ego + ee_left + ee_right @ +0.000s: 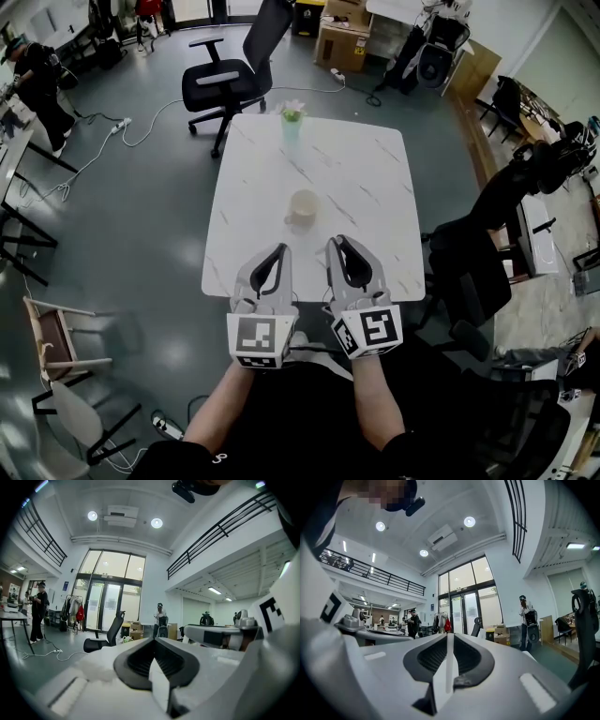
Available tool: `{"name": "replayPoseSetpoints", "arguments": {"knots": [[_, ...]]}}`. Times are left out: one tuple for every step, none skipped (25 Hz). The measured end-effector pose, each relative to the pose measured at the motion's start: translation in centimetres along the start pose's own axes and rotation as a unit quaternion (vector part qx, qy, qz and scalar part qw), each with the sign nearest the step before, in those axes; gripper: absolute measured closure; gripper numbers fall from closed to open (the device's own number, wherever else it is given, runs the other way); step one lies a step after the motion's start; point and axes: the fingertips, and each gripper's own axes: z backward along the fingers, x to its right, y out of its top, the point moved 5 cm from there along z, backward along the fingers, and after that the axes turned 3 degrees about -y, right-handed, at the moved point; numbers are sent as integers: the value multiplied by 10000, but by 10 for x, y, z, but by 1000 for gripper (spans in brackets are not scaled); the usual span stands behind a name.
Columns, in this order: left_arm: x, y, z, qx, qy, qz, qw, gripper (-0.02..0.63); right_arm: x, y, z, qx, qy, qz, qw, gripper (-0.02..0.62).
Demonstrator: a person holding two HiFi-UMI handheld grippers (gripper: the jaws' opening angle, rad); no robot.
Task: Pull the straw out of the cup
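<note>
A cream cup [303,207] stands near the middle of the white marble table [375,178] in the head view. I cannot make out a straw in it at this size. My left gripper [279,249] and right gripper [339,243] lie side by side at the table's near edge, tips pointing toward the cup and a short way from it. Both are shut with nothing between the jaws. In the left gripper view the shut left gripper [153,641] faces the room, not the cup. The right gripper view likewise shows the shut right gripper [450,637] against the hall.
A small vase with a flower [292,120] stands at the table's far edge. A black office chair [230,80] is beyond the table, another dark chair [469,258] at its right, a wooden chair [56,342] at the left. Cables lie on the floor.
</note>
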Motion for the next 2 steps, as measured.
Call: {"name": "replayPoseSetpoints", "arguments": {"knots": [[2,0,0,-3,4,0,10000,604,1,0,1,0,10,1,10000,552],[4,0,0,-7,8,0,10000,604,2,0,2,1,19,3,10000,552]]}}
